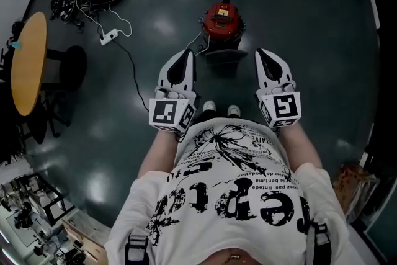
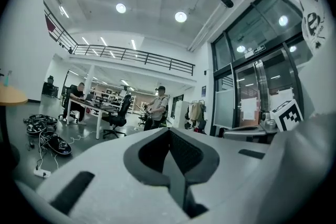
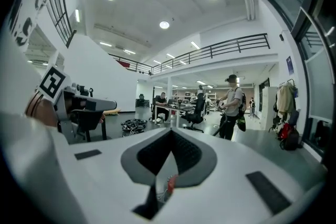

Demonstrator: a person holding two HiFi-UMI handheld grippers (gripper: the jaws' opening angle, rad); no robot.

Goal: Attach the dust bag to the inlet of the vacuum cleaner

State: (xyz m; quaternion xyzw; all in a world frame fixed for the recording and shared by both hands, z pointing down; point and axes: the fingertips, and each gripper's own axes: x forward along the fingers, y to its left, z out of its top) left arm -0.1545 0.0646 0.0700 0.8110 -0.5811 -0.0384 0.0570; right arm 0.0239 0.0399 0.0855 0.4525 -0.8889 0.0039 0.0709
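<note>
Dark workshop floor: red vacuum cleaner [image 1: 223, 22] stands alone, no dust bag in sight. Left tongs [image 1: 185, 54] and right tongs [image 1: 264, 54] closed together, holding nothing. Attachment cannot be confirmed.

Person seen from above: white short-sleeved T-shirt [image 1: 236, 189] with black lettering and splatter print; black harness straps [image 1: 138, 249] over both shoulders; pale shoe tips [image 1: 209, 107]. Left claw [image 1: 185, 54] and right claw [image 1: 264, 54]: white moulded shells with black tapered insets, each carrying a white cube with black square markers [image 1: 169, 113].
</note>
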